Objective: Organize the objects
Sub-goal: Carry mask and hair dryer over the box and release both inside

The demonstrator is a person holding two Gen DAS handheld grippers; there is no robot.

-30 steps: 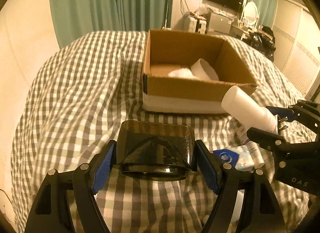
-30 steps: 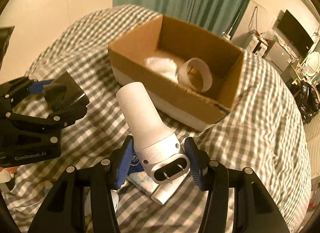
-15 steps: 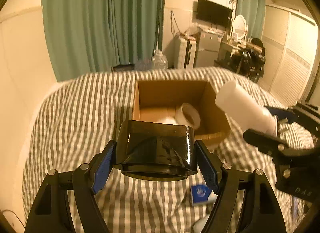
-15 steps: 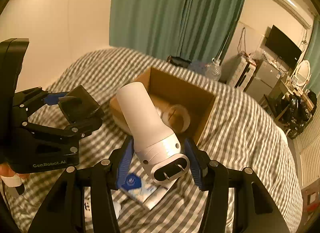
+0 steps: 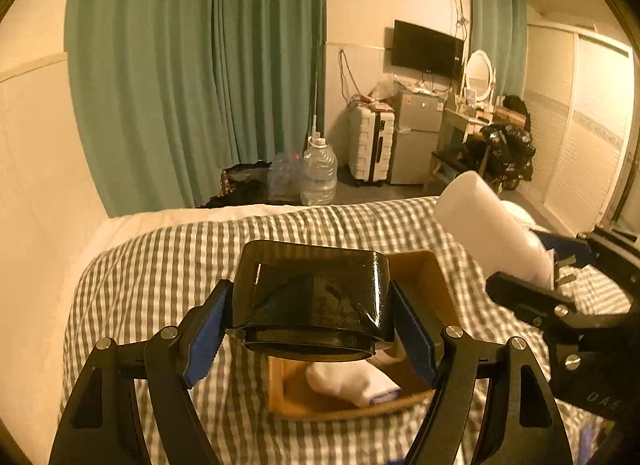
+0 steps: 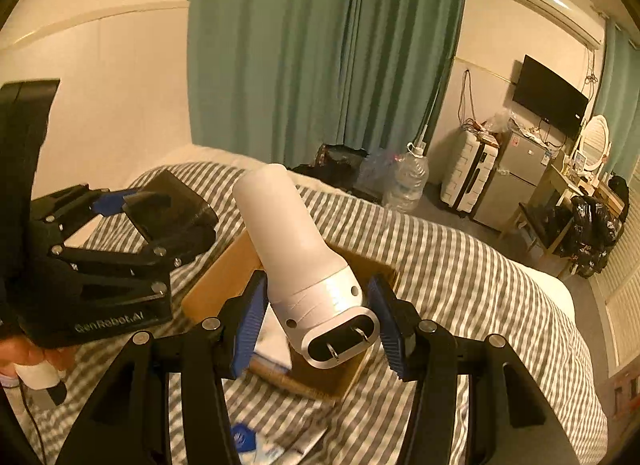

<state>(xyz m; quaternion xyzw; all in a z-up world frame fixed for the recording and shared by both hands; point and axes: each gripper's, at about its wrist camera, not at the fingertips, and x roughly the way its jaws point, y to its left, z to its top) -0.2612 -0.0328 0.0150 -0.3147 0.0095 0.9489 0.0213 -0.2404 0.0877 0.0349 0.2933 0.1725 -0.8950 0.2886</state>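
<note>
My left gripper (image 5: 310, 329) is shut on a glossy black container (image 5: 312, 299) and holds it above the open cardboard box (image 5: 424, 277) on the checked bed. My right gripper (image 6: 316, 321) is shut on a white plug-in device (image 6: 296, 249) with two metal prongs, also above the box (image 6: 224, 277). Each gripper shows in the other's view: the left one (image 6: 160, 217) at the left, the right one (image 5: 536, 265) at the right. A white cloth bundle (image 5: 352, 381) lies inside the box.
The grey-and-white checked bedspread (image 5: 160, 265) covers the bed. A blue-and-white packet (image 6: 248, 441) lies on it near me. Beyond the bed stand green curtains (image 5: 200, 65), water jugs (image 5: 318, 173), a white suitcase (image 5: 370, 145) and a small fridge (image 5: 416, 137).
Both grippers have risen and moved forward over the box with their objects still held. The box now sits under the held objects and the view shows more of the room.
</note>
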